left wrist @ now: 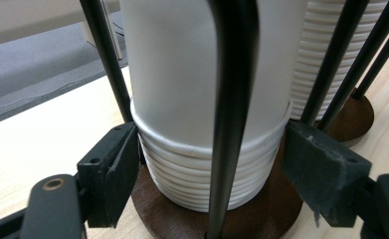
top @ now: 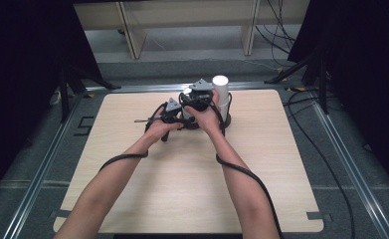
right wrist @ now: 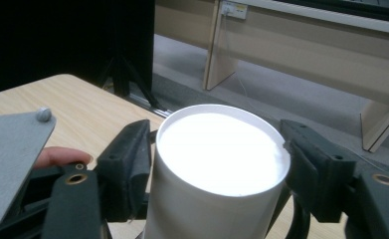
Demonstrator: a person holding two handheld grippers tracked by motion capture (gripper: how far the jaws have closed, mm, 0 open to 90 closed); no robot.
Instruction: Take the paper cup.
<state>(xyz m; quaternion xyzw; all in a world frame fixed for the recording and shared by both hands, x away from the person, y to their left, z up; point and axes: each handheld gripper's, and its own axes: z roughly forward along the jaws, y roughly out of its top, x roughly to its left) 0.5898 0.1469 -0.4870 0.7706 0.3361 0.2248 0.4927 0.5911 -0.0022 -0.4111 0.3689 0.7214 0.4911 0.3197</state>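
A tall stack of upturned white paper cups (top: 221, 85) stands in a black wire rack (left wrist: 232, 99) on a round brown base (left wrist: 261, 214), at the back middle of the table (top: 147, 189). My left gripper (top: 189, 121) is low at the stack's foot. In the left gripper view its jaws (left wrist: 212, 159) lie against both sides of the bottom cup rims (left wrist: 182, 169). My right gripper (top: 215, 94) is higher up, and its jaws (right wrist: 219, 164) flank the top cup (right wrist: 222, 149) closely without visibly squeezing it.
A second ribbed cup stack (left wrist: 316, 59) on its own brown base (left wrist: 356, 112) stands just behind the first. Beyond the table's far edge are pale wooden furniture legs (top: 135, 35), black stands (top: 65, 84) and floor cables (top: 326, 164). The left gripper's grey plate (right wrist: 13, 154) sits beside the top cup.
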